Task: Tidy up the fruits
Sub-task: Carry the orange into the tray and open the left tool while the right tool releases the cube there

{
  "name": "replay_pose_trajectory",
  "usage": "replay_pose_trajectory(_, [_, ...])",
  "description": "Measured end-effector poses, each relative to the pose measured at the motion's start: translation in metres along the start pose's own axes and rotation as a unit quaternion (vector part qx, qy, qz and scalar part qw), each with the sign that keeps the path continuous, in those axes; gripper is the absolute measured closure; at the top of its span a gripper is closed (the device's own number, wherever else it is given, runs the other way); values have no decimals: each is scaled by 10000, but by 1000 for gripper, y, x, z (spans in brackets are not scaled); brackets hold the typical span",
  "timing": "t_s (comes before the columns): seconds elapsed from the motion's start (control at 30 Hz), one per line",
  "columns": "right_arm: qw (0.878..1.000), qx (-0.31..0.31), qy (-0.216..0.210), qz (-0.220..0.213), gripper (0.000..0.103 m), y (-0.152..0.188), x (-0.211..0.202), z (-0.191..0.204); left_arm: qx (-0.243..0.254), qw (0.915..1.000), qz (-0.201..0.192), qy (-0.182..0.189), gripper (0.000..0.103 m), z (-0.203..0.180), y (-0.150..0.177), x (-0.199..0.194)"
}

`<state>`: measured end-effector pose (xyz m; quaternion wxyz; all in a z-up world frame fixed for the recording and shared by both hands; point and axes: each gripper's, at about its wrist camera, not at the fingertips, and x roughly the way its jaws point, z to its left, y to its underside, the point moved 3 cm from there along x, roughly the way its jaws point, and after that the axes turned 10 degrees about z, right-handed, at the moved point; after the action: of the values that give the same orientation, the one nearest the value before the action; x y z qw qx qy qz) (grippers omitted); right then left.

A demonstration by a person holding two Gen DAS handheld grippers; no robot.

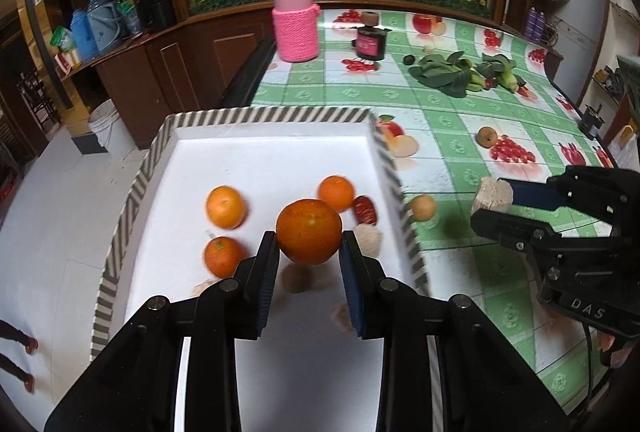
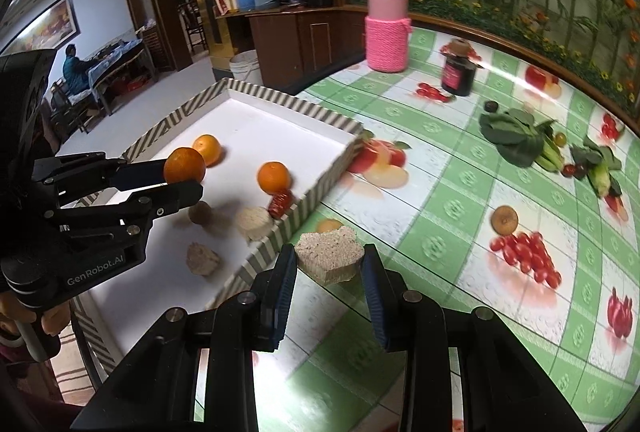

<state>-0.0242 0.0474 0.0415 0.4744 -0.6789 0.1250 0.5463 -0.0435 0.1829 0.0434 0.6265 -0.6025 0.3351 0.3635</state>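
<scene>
My left gripper (image 1: 309,256) is shut on a large orange (image 1: 308,232), held above the white tray with a striped rim (image 1: 276,114). Three smaller oranges (image 1: 225,207) lie in the tray, together with a red date (image 1: 365,210) and a beige piece (image 1: 370,238). My right gripper (image 2: 329,272) is shut on a beige spongy chunk (image 2: 330,258), over the tablecloth just right of the tray rim (image 2: 276,236). In the right wrist view the left gripper (image 2: 182,180) with its orange (image 2: 185,165) hangs over the tray's near left part. A small round brown fruit (image 1: 423,207) lies on the cloth beside the tray.
A bottle in a pink knitted sleeve (image 1: 295,24) and a dark jar (image 1: 370,42) stand at the far side of the table. Leafy greens (image 1: 448,72) lie at the back right, and another brown fruit (image 2: 504,219) sits on the cloth. A person (image 2: 74,68) sits far off.
</scene>
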Motion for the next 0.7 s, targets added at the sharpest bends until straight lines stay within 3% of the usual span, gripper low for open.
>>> replay_pose_trajectory(0.23, [9994, -306, -170, 64, 69, -18, 15, 24, -206, 9996, 183, -35, 75, 23, 13, 8])
replay_pose_trajectory(0.7, [9953, -739, -507, 360, 69, -51, 62, 57, -277, 9987, 429, -21, 75, 32, 20, 23])
